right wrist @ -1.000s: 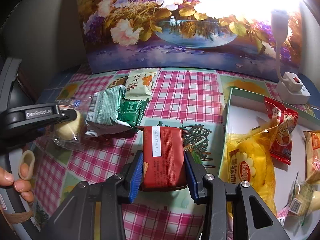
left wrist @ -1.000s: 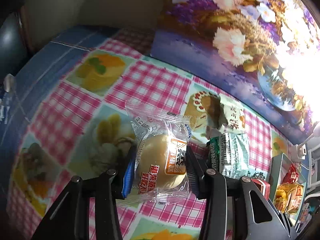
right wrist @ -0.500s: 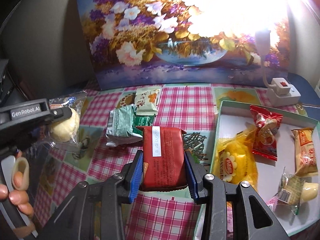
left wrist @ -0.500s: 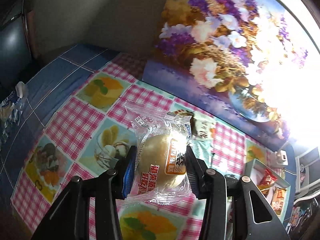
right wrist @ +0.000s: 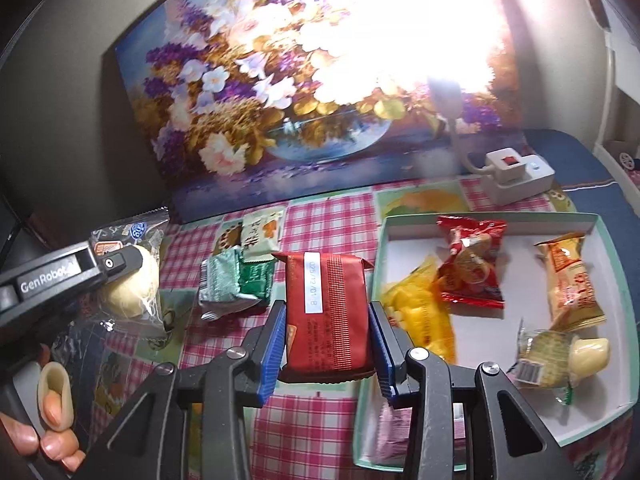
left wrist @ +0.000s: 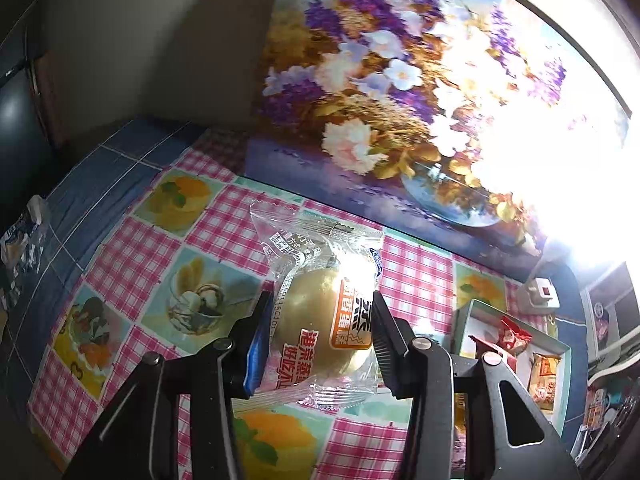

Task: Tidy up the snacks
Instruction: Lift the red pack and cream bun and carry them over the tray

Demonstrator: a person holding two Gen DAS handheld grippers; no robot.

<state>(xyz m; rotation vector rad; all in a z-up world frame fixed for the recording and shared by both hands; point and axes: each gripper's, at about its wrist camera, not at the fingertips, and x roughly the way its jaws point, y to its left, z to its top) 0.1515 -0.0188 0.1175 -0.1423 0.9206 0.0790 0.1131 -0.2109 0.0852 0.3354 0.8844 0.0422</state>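
My left gripper [left wrist: 318, 336] is shut on a clear-wrapped round bun [left wrist: 320, 320] and holds it above the checked tablecloth; the bun also shows in the right wrist view [right wrist: 132, 284]. My right gripper [right wrist: 326, 334] is shut on a red snack packet [right wrist: 326, 312], held above the left rim of the white tray [right wrist: 612, 360]. The tray holds a yellow packet [right wrist: 420, 312], a red packet [right wrist: 470, 264], an orange packet [right wrist: 570, 284] and a clear-wrapped sweet [right wrist: 560, 356]. A green packet [right wrist: 236, 284] and a cream packet [right wrist: 262, 232] lie on the cloth.
A large flower painting [right wrist: 304, 92] stands along the back of the table. A white power strip [right wrist: 516, 176] with a lamp stalk sits behind the tray. Strong glare washes out the upper right. The tray also shows at the right in the left wrist view [left wrist: 560, 380].
Both grippers have risen and shifted right with their snacks; the red packet now hangs near the tray's left rim, and the bun is higher above the cloth.
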